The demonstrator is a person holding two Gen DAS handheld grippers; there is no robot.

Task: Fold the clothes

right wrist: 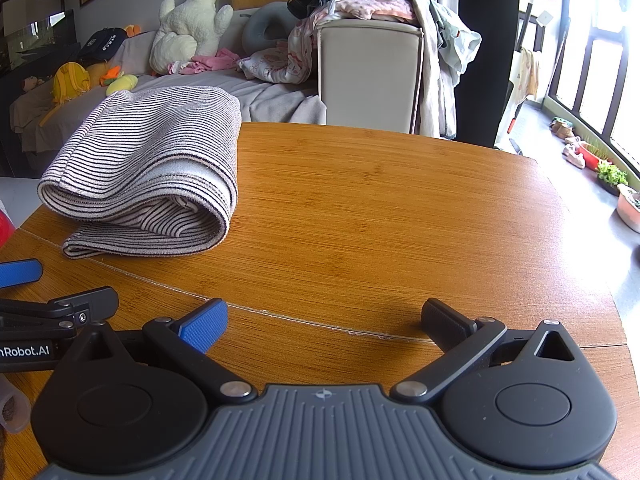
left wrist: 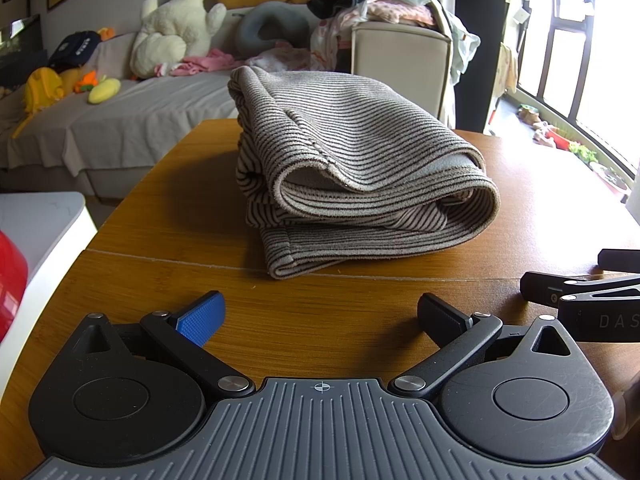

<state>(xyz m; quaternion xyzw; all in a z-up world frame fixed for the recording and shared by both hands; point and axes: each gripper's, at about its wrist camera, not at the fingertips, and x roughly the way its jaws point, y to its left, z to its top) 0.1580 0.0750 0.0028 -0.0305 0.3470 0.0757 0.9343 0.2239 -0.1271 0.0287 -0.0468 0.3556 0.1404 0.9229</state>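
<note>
A grey garment with thin dark stripes (left wrist: pixel 344 176) lies folded in a thick bundle on the wooden table (left wrist: pixel 160 208). It also shows in the right wrist view (right wrist: pixel 148 168), at the table's left side. My left gripper (left wrist: pixel 320 316) is open and empty, low over the table, a short way in front of the bundle. My right gripper (right wrist: pixel 324 320) is open and empty, to the right of the bundle and apart from it. The right gripper's fingers (left wrist: pixel 580 292) show at the right edge of the left wrist view.
A sofa (left wrist: pixel 132 116) with plush toys stands behind the table. A beige chair (right wrist: pixel 368 76) piled with clothes stands at the table's far edge. A white surface (left wrist: pixel 44 224) and a red object (left wrist: pixel 10 276) are at the left. Windows are at the right.
</note>
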